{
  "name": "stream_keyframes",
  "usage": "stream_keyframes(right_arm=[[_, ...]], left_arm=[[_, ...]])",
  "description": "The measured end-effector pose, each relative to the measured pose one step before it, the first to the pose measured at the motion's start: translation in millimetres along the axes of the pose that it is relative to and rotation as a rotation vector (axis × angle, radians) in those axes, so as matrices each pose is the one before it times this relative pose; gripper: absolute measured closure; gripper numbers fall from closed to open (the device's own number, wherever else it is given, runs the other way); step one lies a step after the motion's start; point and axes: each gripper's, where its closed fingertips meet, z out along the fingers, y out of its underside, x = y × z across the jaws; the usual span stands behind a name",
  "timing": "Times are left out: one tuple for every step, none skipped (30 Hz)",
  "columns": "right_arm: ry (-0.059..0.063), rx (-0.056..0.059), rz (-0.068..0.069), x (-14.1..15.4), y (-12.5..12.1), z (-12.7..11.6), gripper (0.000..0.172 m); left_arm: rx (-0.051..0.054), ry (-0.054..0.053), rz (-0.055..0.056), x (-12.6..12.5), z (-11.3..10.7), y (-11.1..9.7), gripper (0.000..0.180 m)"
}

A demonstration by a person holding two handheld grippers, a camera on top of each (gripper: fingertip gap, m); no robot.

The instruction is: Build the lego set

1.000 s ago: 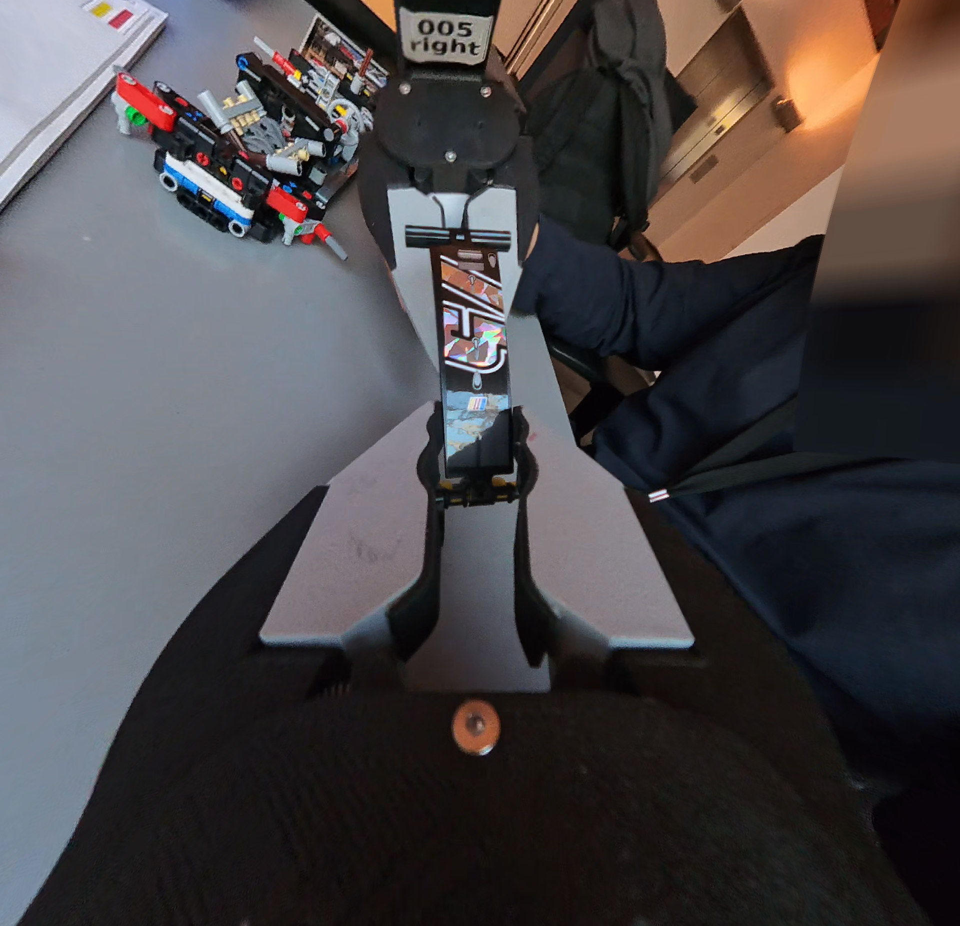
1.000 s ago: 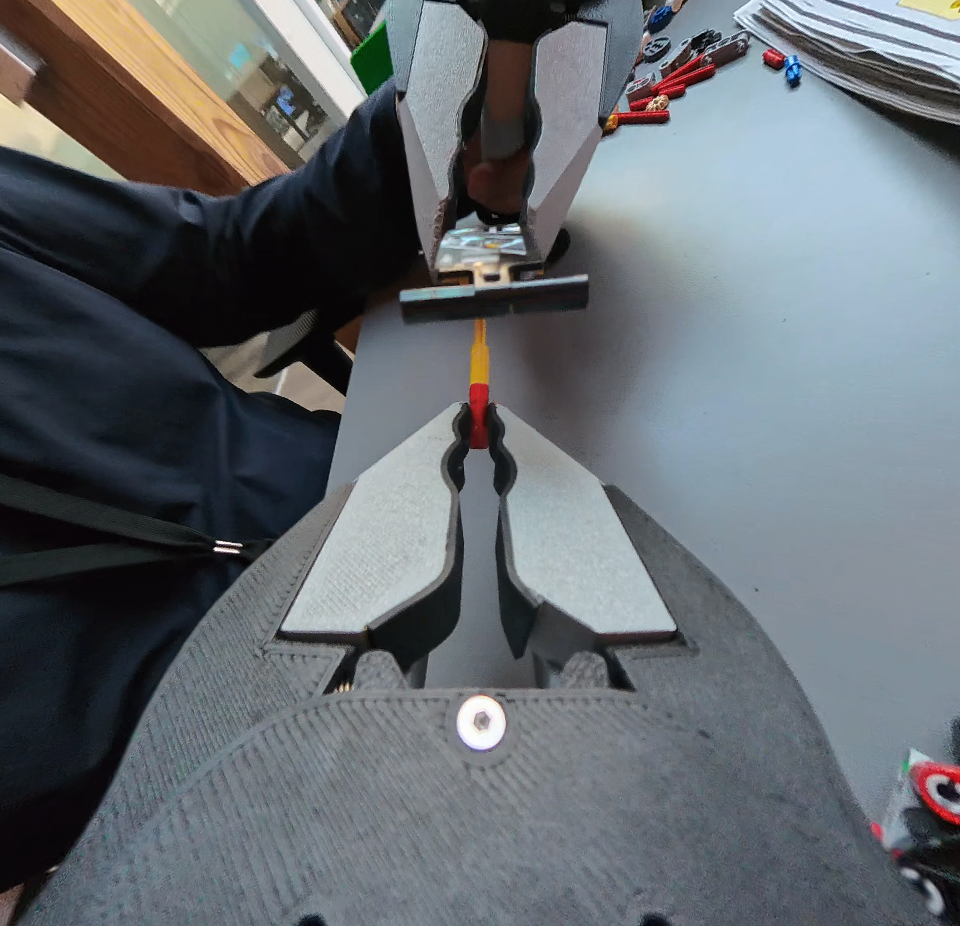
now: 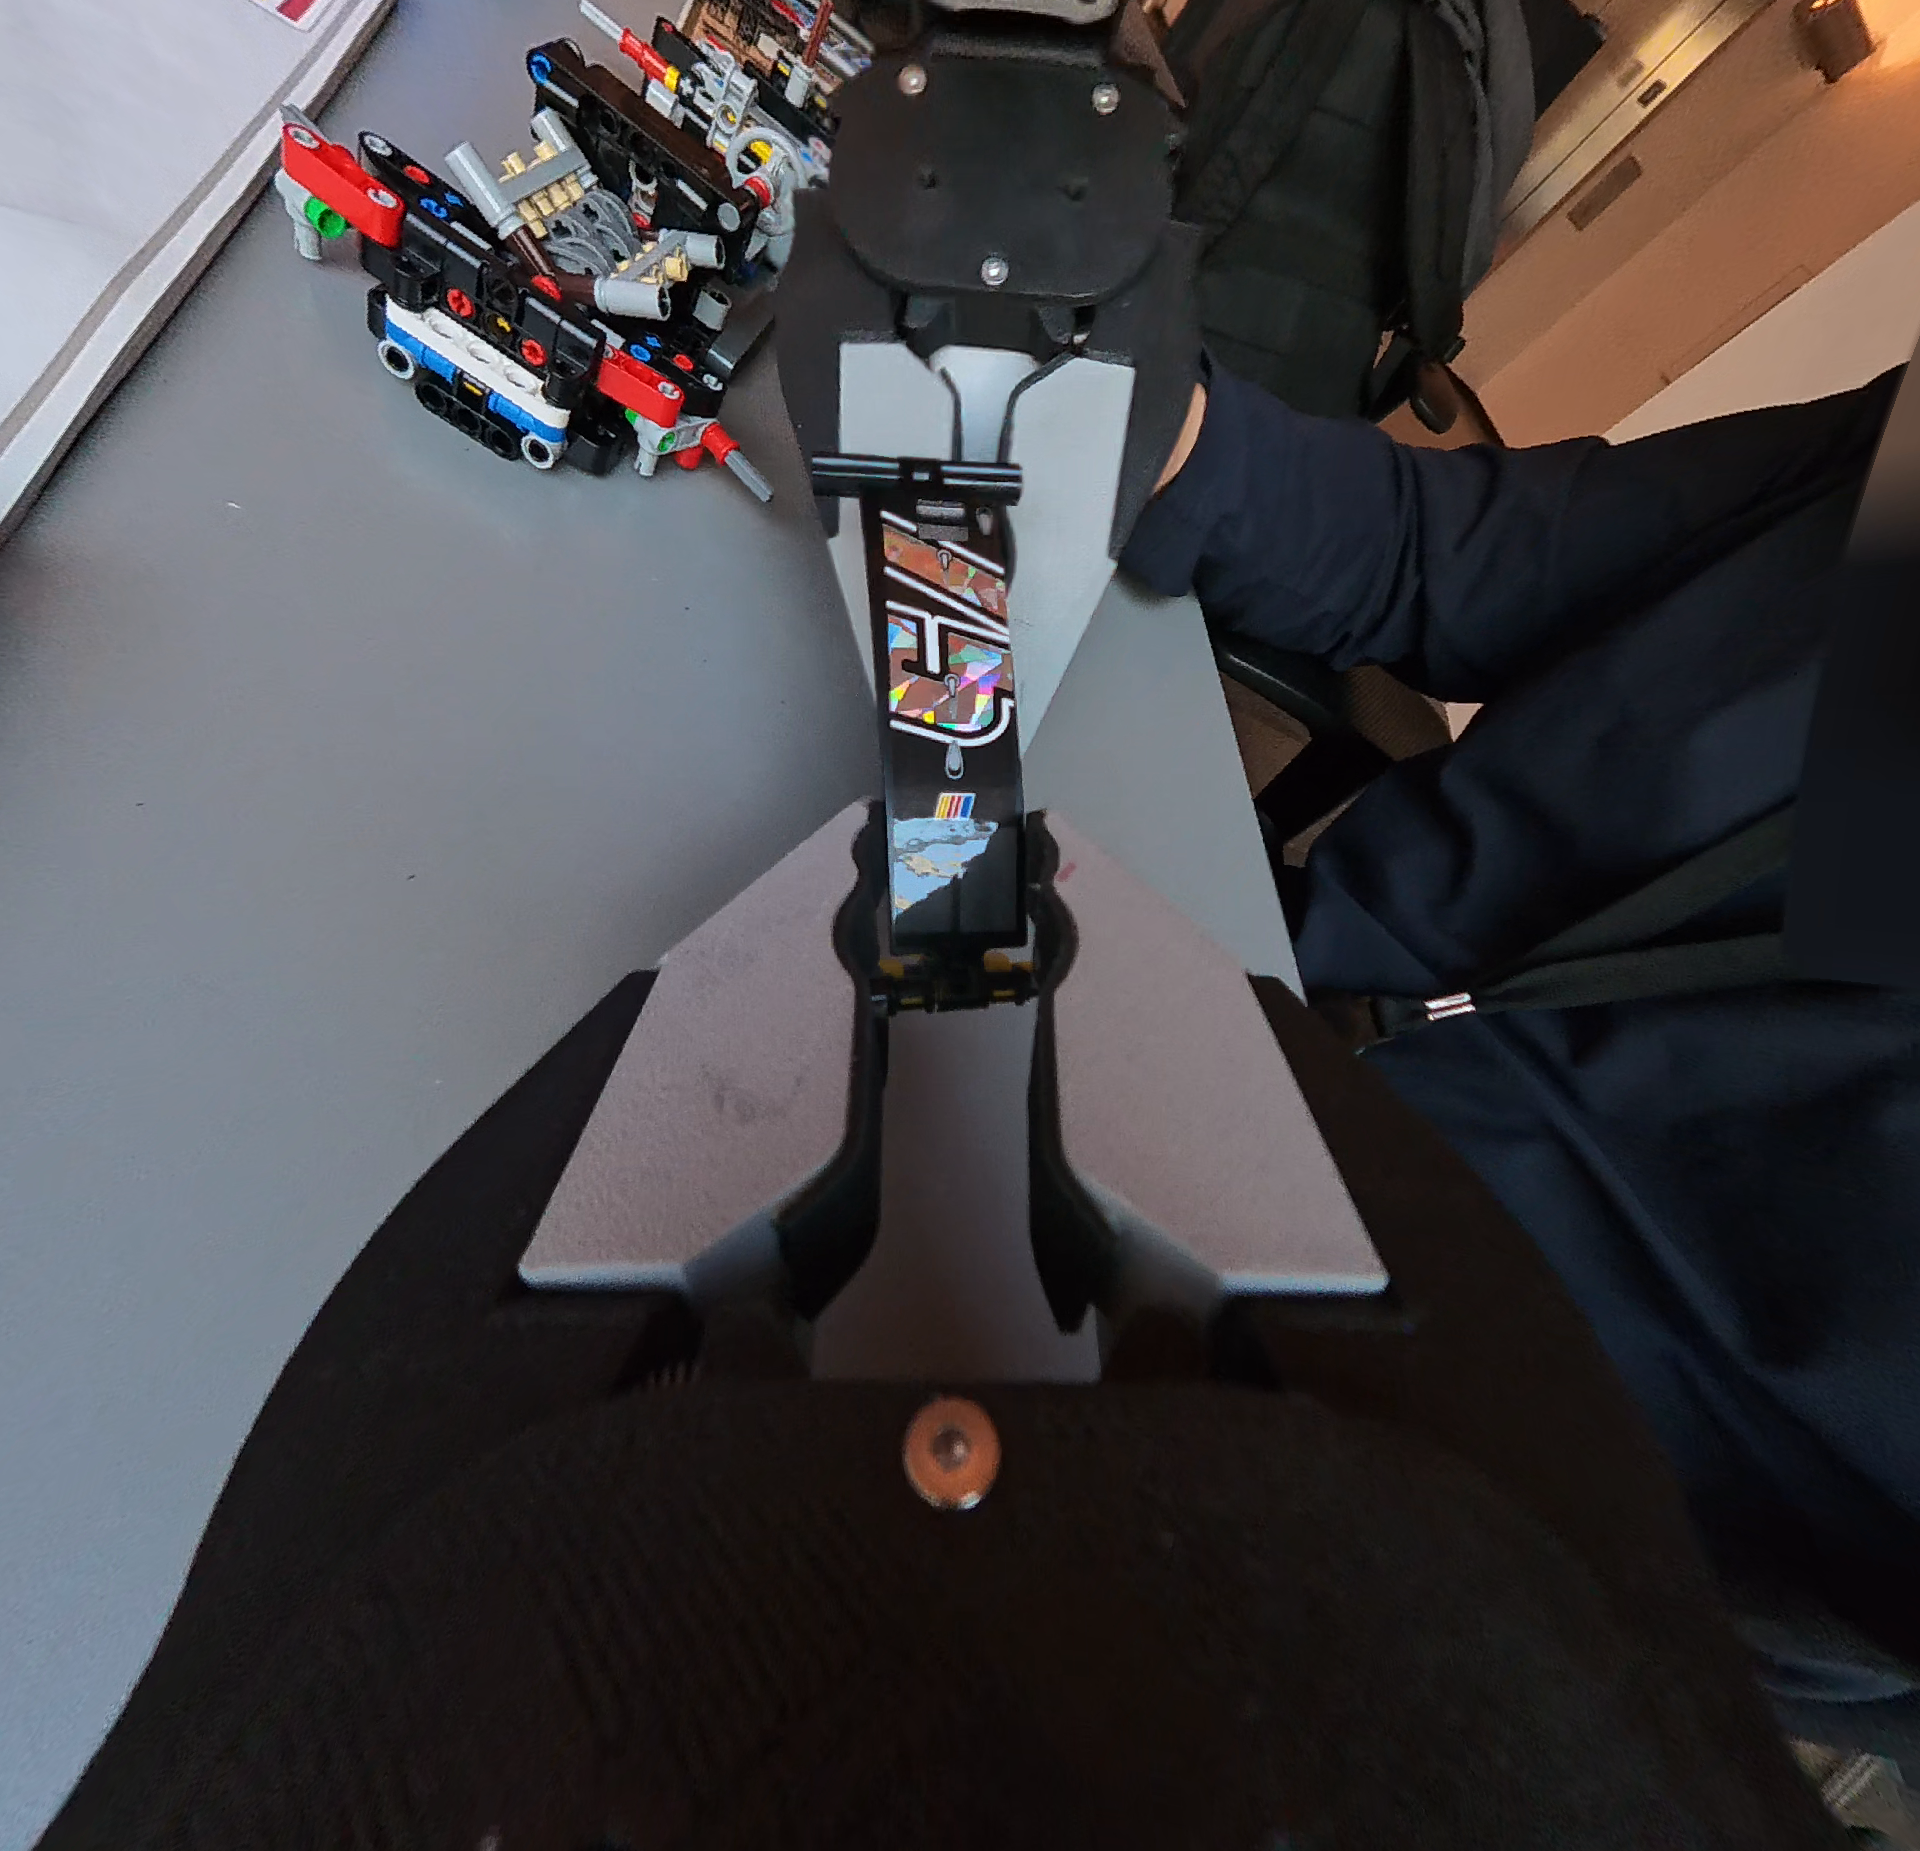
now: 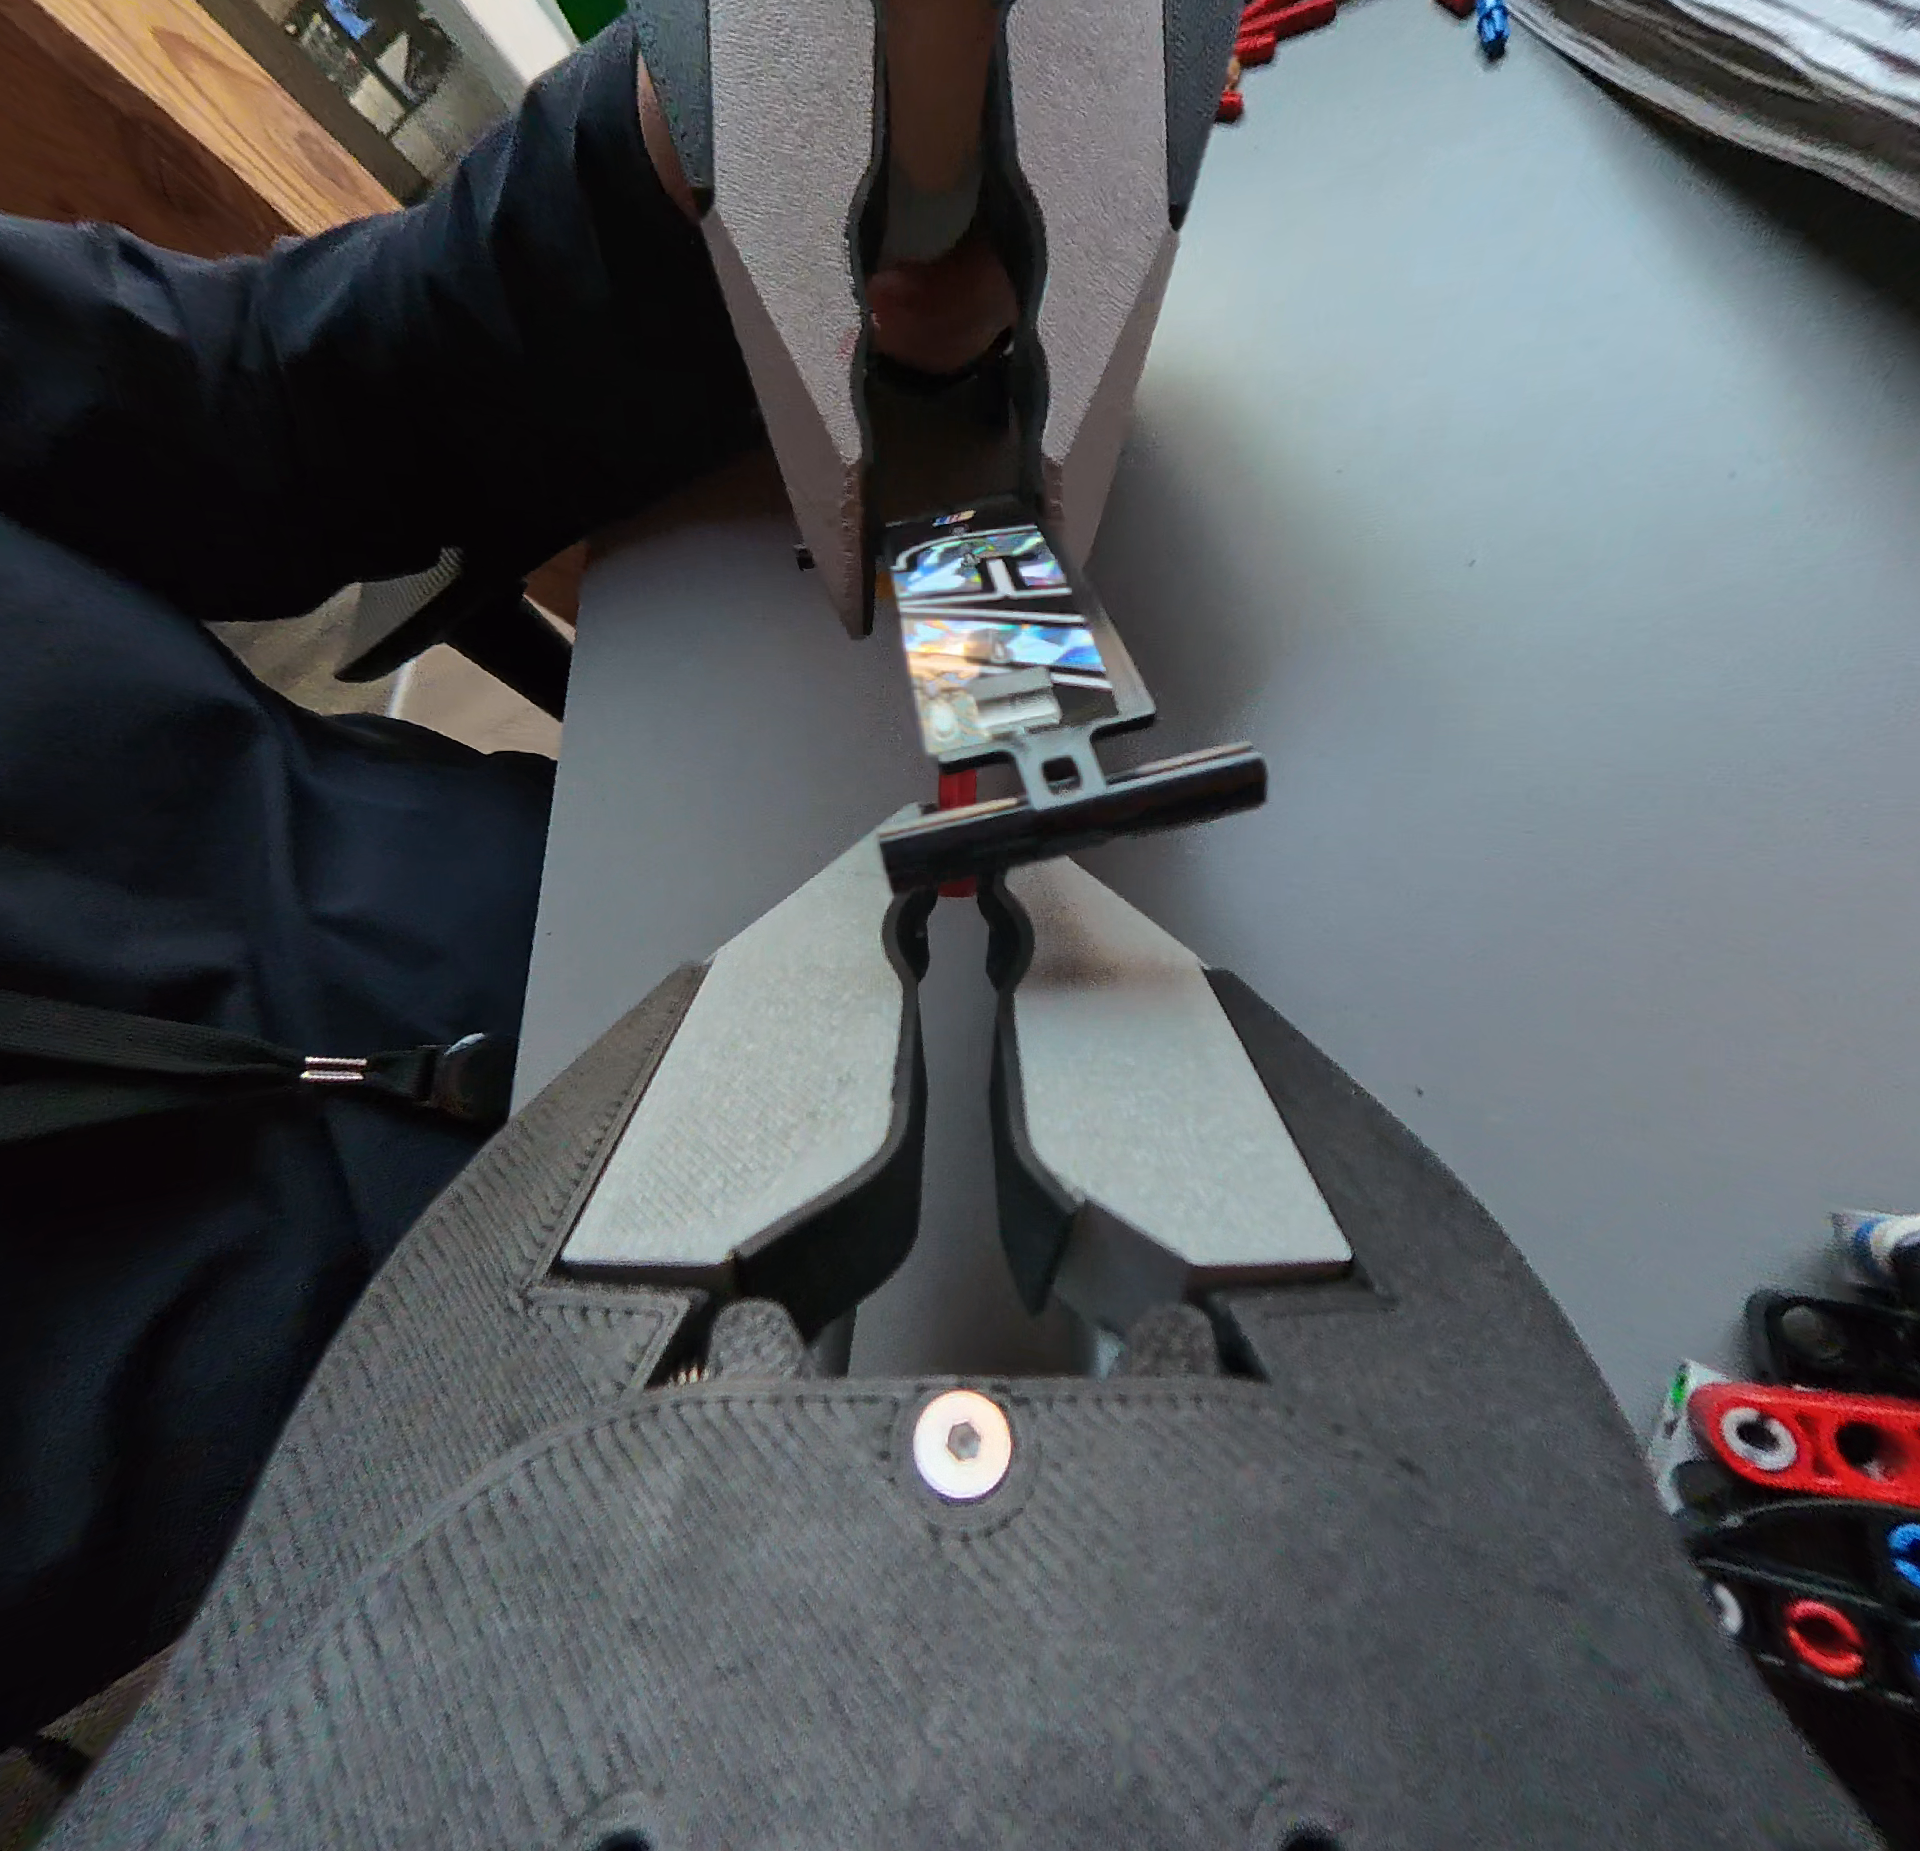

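Surface (image 3: 312, 866): grey, its edge ran beside the person's dark sleeve (image 3: 1455, 554); both tongs hung over the strip along that edge.
Paper stack (image 3: 125, 139): lay at the far left corner in the left wrist view, and along the far right edge in the right wrist view (image 4: 1714, 45).
Brick model (image 3: 540, 274): a half-built black, red, blue and white block assembly, stood on the surface between the paper stack and the right tongs, well apart from the left tongs.
Left tongs (image 3: 951, 887): set narrow, both pads pressed on the sides of the near end of the black panel (image 3: 951, 721), held clear of the surface.
Black panel: long, flat, with a shiny holographic sticker; it ran straight from the left tongs toward the right tongs, its crossbar end (image 4: 1075, 814) lay just over the right fingertips (image 4: 904, 928).
Right tongs (image 4: 954, 908): almost closed, pinching a small red pin (image 4: 958, 788); the pin passed under the panel's crossbar, whether it touched the bar I could not tell.
Loose parts (image 4: 1288, 9): red pegs and a blue connector (image 4: 1491, 9), scattered near the paper stack at the far edge, well apart from both tongs.
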Motion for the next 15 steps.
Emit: stream_keyframes(right_arm=[[0.0078, 0.0048, -0.0158, -0.20, -1.16, -0.31, 0.168], [-0.0001, 0.0074, -0.0107, -1.06, -1.49, -0.40, 0.168], [-0.0001, 0.0106, -0.0064, -0.87, -1.97, -0.42, 0.168], [-0.0009, 0.0103, -0.0048, -0.68, -1.83, -0.60, 0.168], [0.0034, 0.0072, -0.0030, 0.15, -1.37, -0.78, 0.168], [0.0071, 0.0055, -0.0022, 0.96, -0.81, -0.70, 0.169], [0.0049, 0.0031, -0.0011, 0.78, -0.44, -0.44, 0.169], [0.0022, -0.0001, -0.0030, -0.01, -0.19, 0.18, 0.169], [0.0071, -0.0030, -0.0067, 0.36, 0.22, 0.53, 0.169], [0.0094, -0.0064, -0.0094, 0.33, 0.62, 0.87, 0.168], [0.0061, -0.0095, -0.0104, -0.30, 0.93, 1.22, 0.168], [0.0031, -0.0107, -0.0109, -0.81, 1.25, 1.32, 0.168], [0.0081, -0.0127, -0.0112, -0.05, 1.72, 1.37, 0.169], [0.0142, -0.0173, -0.0124, 0.94, 2.44, 1.12, 0.168], [0.0180, -0.0156, -0.0145, 1.37, 2.10, 0.83, 0.169]], left_arm=[[0.0009, -0.0016, -0.0013, -0.54, -0.15, 0.22, 0.157], [0.0035, 0.0009, -0.0023, -0.18, -0.17, -0.23, 0.157], [0.0034, 0.0010, -0.0025, -0.11, -0.34, -0.23, 0.157], [0.0014, -0.0011, -0.0012, -0.42, -0.14, -0.07, 0.157], [0.0000, -0.0001, -0.0007, -0.14, 0.01, 0.00, 0.157], [0.0012, 0.0021, -0.0013, 0.22, 0.09, -0.16, 0.157], [0.0025, 0.0030, -0.0004, 0.57, 0.22, -0.43, 0.157], [0.0028, 0.0017, 0.0008, 0.59, 0.54, -0.66, 0.157], [0.0009, 0.0029, 0.0011, 0.75, 0.77, -0.43, 0.157], [-0.0001, 0.0023, 0.0007, 0.70, 0.96, -0.40, 0.157], [-0.0012, -0.0001, 0.0005, 0.20, 1.14, -0.23, 0.157], [-0.0032, -0.0001, 0.0000, 0.08, 1.23, 0.23, 0.157], [-0.0052, -0.0014, -0.0010, -0.14, 1.17, 0.51, 0.157], [-0.0045, -0.0052, -0.0007, -0.86, 0.96, 0.53, 0.157], [-0.0038, -0.0039, -0.0013, -0.66, 0.52, 0.52, 0.157]])
